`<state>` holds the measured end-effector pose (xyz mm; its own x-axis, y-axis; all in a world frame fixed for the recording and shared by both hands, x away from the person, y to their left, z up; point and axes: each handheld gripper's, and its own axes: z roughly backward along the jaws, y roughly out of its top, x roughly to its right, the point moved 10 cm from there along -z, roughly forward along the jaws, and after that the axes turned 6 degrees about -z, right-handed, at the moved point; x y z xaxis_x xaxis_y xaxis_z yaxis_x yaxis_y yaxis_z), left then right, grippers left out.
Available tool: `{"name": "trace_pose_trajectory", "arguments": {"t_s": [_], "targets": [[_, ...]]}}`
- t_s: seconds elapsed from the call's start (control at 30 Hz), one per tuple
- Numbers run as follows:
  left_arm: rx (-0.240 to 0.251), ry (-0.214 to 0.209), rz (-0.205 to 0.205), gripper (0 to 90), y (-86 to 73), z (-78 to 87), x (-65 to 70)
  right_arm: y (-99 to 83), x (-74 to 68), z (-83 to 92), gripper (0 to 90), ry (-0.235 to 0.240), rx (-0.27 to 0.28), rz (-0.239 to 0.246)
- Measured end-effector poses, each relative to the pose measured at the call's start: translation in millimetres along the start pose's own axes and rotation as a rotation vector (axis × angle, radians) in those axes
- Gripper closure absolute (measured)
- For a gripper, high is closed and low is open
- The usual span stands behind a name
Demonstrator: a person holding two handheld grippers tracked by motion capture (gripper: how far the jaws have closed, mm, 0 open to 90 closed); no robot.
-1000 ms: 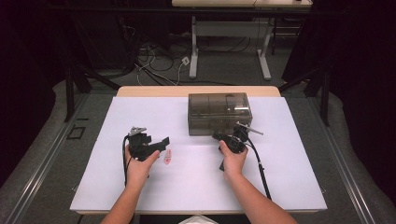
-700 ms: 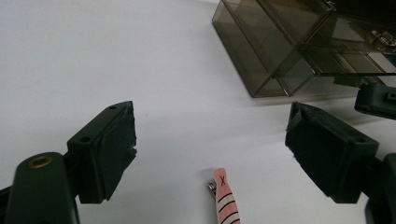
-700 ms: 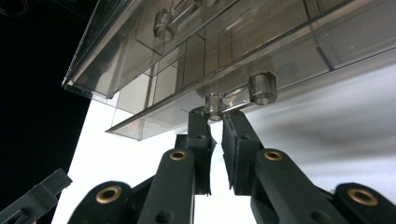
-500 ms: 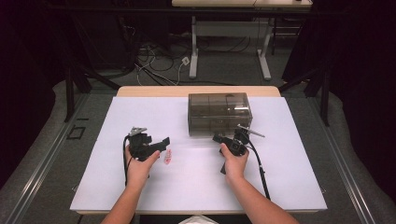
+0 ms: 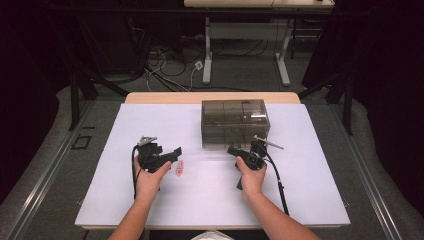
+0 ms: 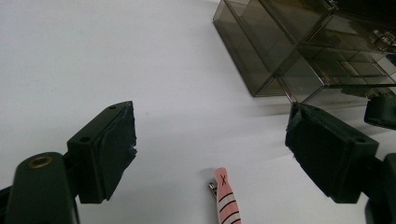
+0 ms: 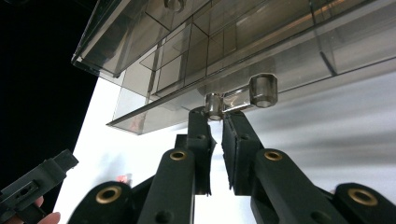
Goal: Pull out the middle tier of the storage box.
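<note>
Nearest the person, the left gripper (image 6: 210, 140) hovers with its jaws wide apart and nothing between them, above a small pink clip with black stripes (image 6: 226, 196) lying on the white table cover (image 5: 125, 130); the left gripper view shows an X on the clip's tip. Farther on, the right gripper (image 7: 215, 122) has its jaws nearly together, clamped on the small knob (image 7: 215, 105) of the smoky transparent plastic drawer box (image 5: 234, 121), a grip the high view leaves unclear
</note>
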<state>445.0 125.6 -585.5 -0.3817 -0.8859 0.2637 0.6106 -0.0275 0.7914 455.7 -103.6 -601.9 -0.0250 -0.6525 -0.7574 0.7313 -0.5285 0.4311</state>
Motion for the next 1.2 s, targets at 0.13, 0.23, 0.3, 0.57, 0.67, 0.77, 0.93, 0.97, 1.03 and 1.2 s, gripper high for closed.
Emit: {"name": "trace_pose_trajectory", "arguments": {"t_s": [0.13,0.23,0.3,0.57,0.67,0.77,0.93,0.97,1.03,1.2], "targets": [[0.001,-0.001,0.001,16.5,0.2,0.0,0.4,-2.6,0.9,2.6,82.2,0.0,-0.016,0.006],[-0.002,0.0,0.002,16.5,-0.5,-0.4,0.1,-4.5,1.3,5.1,82.2,0.004,-0.021,0.006],[-0.002,0.0,0.002,16.5,-0.5,-0.4,0.2,-5.0,2.0,5.7,82.2,0.005,-0.023,0.015],[-0.001,0.001,0.001,16.5,-0.3,-0.3,0.3,-6.5,1.1,6.9,82.1,0.005,-0.025,0.016],[-0.001,0.001,0.0,16.5,-0.4,-0.5,0.3,-6.7,0.5,7.0,81.3,0.01,-0.025,0.018],[-0.001,0.0,0.0,16.5,-0.5,-0.6,0.4,-7.6,-0.3,7.5,78.3,0.015,-0.033,0.019],[-0.001,0.001,0.0,16.5,-0.6,-0.5,0.4,-8.6,-1.1,9.4,74.0,0.006,-0.029,0.045],[-0.002,0.001,0.0,16.5,-0.6,-0.6,0.4,-8.9,-1.3,9.8,73.4,0.007,-0.031,0.049],[-0.002,0.001,0.0,16.5,-0.6,-0.4,0.3,-9.3,-2.3,11.0,70.4,0.009,-0.024,0.055],[-0.001,0.002,0.002,16.5,-0.5,-0.2,0.1,-10.7,-2.2,14.4,67.9,0.006,-0.037,0.077]]}}
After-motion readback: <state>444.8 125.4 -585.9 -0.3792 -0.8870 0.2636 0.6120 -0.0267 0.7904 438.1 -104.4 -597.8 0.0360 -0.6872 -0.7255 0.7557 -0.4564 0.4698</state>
